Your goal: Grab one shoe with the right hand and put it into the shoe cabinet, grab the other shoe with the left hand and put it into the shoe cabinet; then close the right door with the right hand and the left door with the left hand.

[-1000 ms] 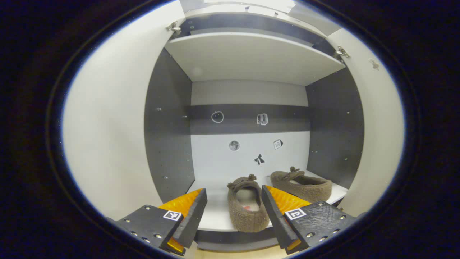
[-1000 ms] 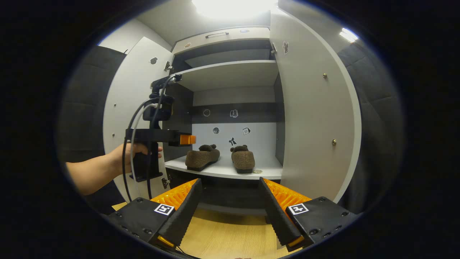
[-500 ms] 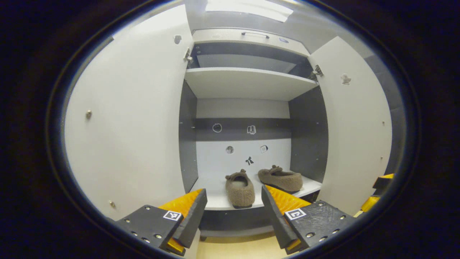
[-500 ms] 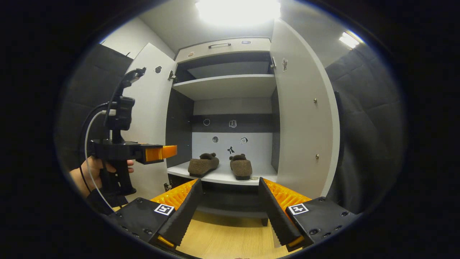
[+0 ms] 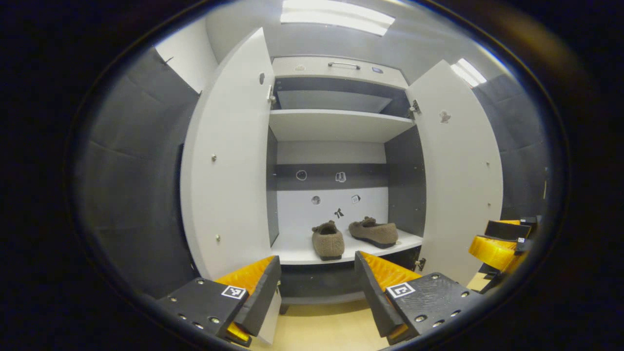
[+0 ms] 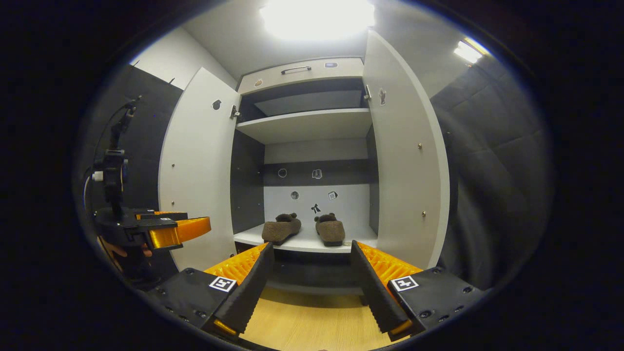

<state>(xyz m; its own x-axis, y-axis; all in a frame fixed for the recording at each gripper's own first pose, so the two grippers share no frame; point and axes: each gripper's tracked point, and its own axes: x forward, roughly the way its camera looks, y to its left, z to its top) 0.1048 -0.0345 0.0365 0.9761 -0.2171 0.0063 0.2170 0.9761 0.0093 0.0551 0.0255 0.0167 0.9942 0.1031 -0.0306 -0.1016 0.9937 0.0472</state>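
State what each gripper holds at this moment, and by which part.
Nothing. The left gripper and right gripper are open and empty; both shoes sit on the cabinet shelf.

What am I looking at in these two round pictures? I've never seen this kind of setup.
A person holds a two-finger gripper in each hand, each carrying a fisheye camera looking along its fingers. In the left gripper view, the left gripper is open and holds nothing; the right gripper view shows the right gripper likewise. Both face an open shoe cabinet. Two brown shoes sit on its lower shelf. The left door and right door stand open. The other gripper shows at each view's edge.
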